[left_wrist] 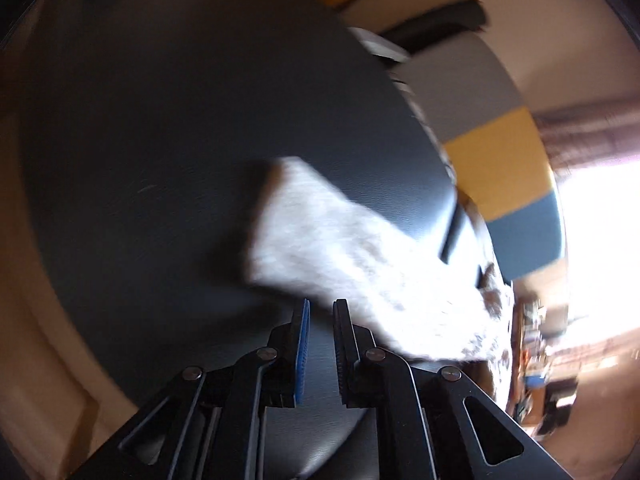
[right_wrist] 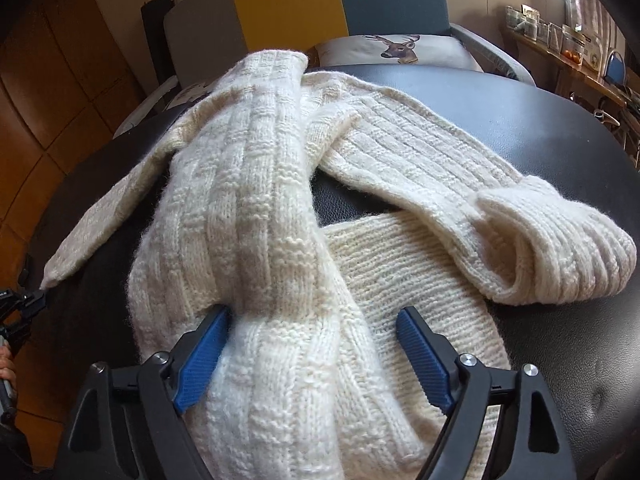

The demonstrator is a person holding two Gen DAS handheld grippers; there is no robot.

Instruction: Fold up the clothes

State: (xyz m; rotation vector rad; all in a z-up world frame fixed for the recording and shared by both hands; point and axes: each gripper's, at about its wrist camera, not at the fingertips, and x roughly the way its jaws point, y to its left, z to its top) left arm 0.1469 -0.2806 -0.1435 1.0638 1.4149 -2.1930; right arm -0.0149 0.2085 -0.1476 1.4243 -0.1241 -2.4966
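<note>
Cream knit sweater (right_wrist: 256, 208) lay bunched on the black table (right_wrist: 560, 140), sprawled over most of the near half. Right gripper (right_wrist: 312, 320) sat low over the sweater's near end, jaws spread wide, blue pads (right_wrist: 424, 360) on either side of a thick ribbed fold; the left pad touched the knit, the right pad stood clear above a flatter panel, nothing pinched. One sleeve ran off to the right of that fold, its ribbed cuff (right_wrist: 560, 248) turned back on itself and resting on the table. Another strip of knit trailed left of the fold toward the table's edge. Beyond the sweater, a deer-print cushion (right_wrist: 396, 50) sat just past the table's far rim, against a seat back in grey, yellow and blue panels (right_wrist: 288, 4). Left wrist view was heavily motion-blurred: left gripper (left_wrist: 321, 312) hung over bare table (left_wrist: 160, 140), jaws narrowly parted with a slim gap, holding nothing. A blurred pale end of the sweater (left_wrist: 332, 240) lay just beyond and right of its fingertips; whether it touched them could not be told
</note>
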